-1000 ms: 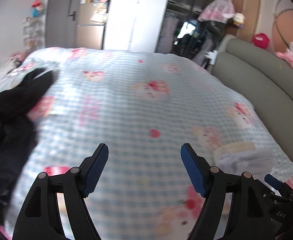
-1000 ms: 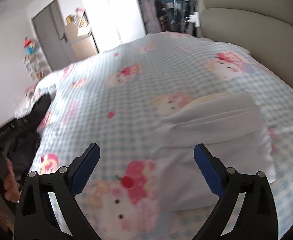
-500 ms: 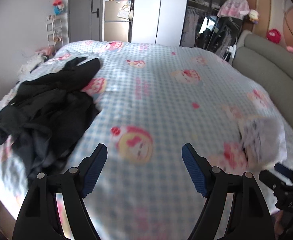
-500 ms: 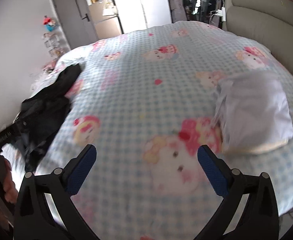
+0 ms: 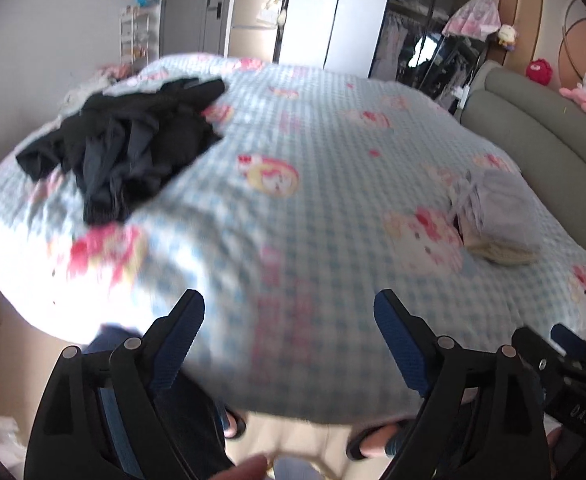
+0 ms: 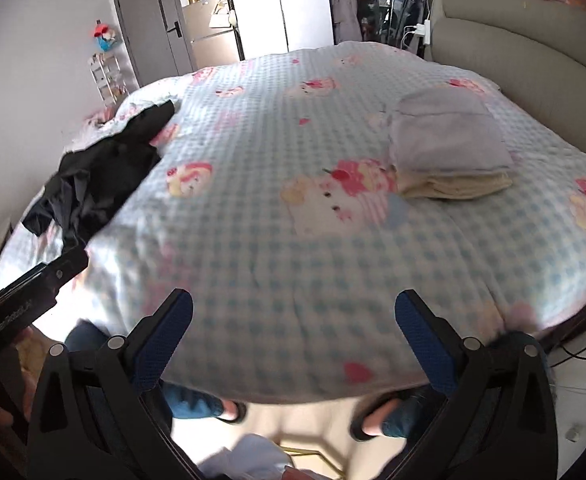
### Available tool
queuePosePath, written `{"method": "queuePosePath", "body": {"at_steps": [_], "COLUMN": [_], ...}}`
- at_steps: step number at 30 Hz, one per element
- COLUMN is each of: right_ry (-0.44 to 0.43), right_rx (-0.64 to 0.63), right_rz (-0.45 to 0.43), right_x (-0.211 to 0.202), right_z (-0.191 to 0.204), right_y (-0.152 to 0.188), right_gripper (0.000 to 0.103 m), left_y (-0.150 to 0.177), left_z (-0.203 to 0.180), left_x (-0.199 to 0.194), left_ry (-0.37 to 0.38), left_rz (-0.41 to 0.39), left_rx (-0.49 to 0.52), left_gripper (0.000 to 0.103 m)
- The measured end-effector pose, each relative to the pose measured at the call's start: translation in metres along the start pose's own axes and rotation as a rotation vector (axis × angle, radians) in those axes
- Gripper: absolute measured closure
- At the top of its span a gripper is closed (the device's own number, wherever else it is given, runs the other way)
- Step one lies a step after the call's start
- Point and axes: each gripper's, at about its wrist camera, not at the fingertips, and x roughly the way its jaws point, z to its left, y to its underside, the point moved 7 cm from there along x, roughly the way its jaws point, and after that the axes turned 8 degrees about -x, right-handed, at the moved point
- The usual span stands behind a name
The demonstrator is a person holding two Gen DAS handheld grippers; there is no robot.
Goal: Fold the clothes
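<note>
Crumpled black garment (image 5: 133, 152), loose fabric heaped at the bed's far left corner, unfolded and seemingly next in line. Folded pale lilac garment (image 6: 449, 140) stacked on a folded cream one (image 6: 453, 188), near the grey padded headboard (image 6: 533, 52), apparently set aside as done. Blue-checked quilt with pink cartoon cats (image 5: 313, 208) serves as folding surface. Left gripper (image 5: 289, 340), jaws just widened, nothing between them. Right gripper (image 6: 293, 336), spread wide, likewise holding nothing; both hover at the near edge, well apart from either pile.
</note>
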Motion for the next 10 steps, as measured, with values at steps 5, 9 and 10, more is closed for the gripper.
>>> {"method": "queuePosePath", "body": {"at_steps": [5, 9, 10], "right_ry": [-0.010, -0.022, -0.031], "right_rx": [0.009, -0.006, -0.011], "right_rz": [0.009, 0.018, 0.028], "right_x": [-0.001, 0.000, 0.002], "right_z": [-0.006, -0.006, -0.005], "right_y": [0.017, 0.017, 0.018], "right_gripper": [0.001, 0.001, 0.001], "left_y": [0.019, 0.019, 0.020], "left_z": [-0.009, -0.020, -0.022], "left_x": [0.001, -0.006, -0.006], "left_ry": [0.005, 0.029, 0.034], "left_rz": [0.029, -0.005, -0.005], "left_rx": [0.030, 0.033, 0.028], "left_gripper": [0.014, 0.014, 0.014]}}
